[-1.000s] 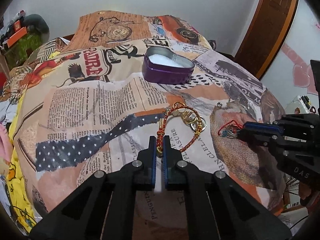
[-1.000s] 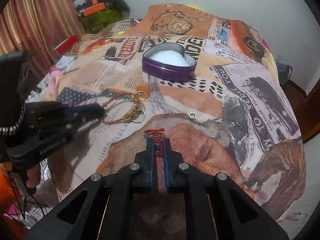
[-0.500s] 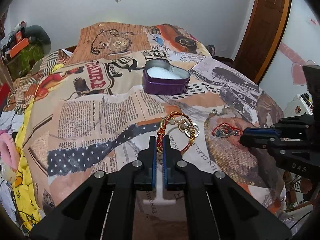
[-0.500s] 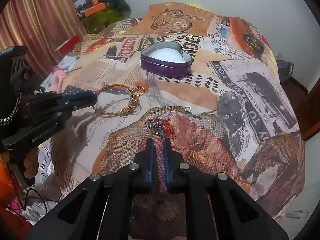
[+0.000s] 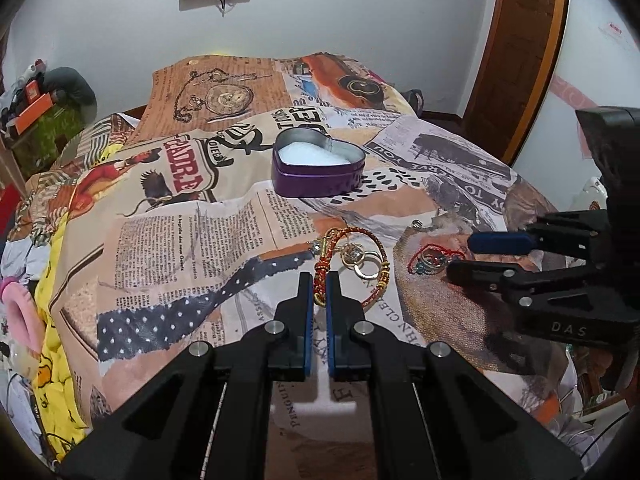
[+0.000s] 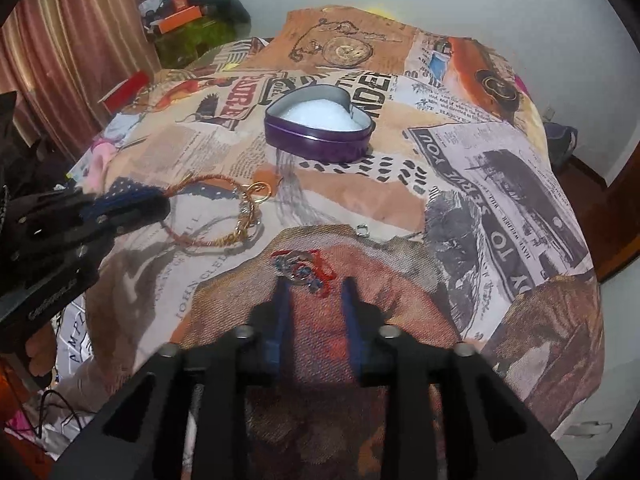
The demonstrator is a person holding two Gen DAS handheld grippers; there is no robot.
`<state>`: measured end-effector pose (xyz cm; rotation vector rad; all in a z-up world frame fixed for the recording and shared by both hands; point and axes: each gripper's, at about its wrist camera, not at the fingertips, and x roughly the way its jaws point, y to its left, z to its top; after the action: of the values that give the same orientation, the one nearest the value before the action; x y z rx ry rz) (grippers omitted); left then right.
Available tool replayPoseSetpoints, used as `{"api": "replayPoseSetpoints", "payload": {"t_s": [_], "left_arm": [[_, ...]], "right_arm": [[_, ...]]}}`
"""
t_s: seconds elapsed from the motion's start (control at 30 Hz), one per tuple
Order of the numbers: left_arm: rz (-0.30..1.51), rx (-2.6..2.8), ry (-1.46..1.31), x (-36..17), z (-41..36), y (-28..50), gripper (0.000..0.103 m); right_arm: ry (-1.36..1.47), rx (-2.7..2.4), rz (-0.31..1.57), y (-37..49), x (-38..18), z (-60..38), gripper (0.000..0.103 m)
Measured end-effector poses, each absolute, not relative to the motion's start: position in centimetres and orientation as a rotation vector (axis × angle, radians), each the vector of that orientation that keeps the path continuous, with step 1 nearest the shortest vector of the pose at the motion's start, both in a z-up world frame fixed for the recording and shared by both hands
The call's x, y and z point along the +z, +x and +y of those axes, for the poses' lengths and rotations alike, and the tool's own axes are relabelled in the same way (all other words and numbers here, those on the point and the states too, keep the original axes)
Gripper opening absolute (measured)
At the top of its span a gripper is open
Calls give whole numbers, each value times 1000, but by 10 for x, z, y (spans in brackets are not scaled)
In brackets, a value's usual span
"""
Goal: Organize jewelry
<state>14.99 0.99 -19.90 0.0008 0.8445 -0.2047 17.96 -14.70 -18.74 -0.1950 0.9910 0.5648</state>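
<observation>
The left gripper (image 5: pixel 319 280) has its fingers squeezed tight on the knotted part of a red and gold cord bracelet (image 5: pixel 352 258), which lies on a bed cover (image 5: pixel 192 240) printed like old newspapers. Gold rings (image 5: pixel 362 266) hang on the bracelet and rest on the cloth. The right gripper (image 6: pixel 316 292) has its fingers spread apart and holds nothing; a small red string charm (image 6: pixel 302 266) with blue beads lies on the cover just past its tips, nearer the left finger. The charm sits just beside the bracelet, not touching it. A tiny silver ring (image 6: pixel 363 230) lies alone a bit farther back. Behind all of these, well apart, stands a purple heart-shaped tin (image 5: pixel 318 168), open on top, with white padding inside. Words on the cover can be read: "JOHN CLE" under the bracelet, "TO SERVE YOU" on the side nearer the door (image 5: pixel 516 52), and "PENGUIN" near the left gripper. The right gripper's body shows the letters "DAS". The cloth between the jewelry and the tin is bare, and the bed drops away at the near and side edges.
</observation>
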Motion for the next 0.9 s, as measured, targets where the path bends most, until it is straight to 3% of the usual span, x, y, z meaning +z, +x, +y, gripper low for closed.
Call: {"api": "replayPoseSetpoints", "payload": {"t_s": [0.2, 0.23, 0.3, 0.4, 0.9], "left_arm": [[852, -205, 0, -202, 9, 151, 4], [851, -204, 1, -202, 9, 151, 4], [851, -202, 2, -202, 10, 152, 4], [851, -198, 4, -203, 10, 152, 4], [789, -200, 22, -183, 6, 149, 4]], "right_arm": [[-139, 601, 1007, 187, -196, -151, 34], [-120, 615, 1009, 187, -198, -153, 31], [-104, 617, 1006, 187, -198, -154, 15], [-91, 609, 1000, 187, -198, -157, 7], [-35, 652, 808, 184, -138, -155, 7]]}}
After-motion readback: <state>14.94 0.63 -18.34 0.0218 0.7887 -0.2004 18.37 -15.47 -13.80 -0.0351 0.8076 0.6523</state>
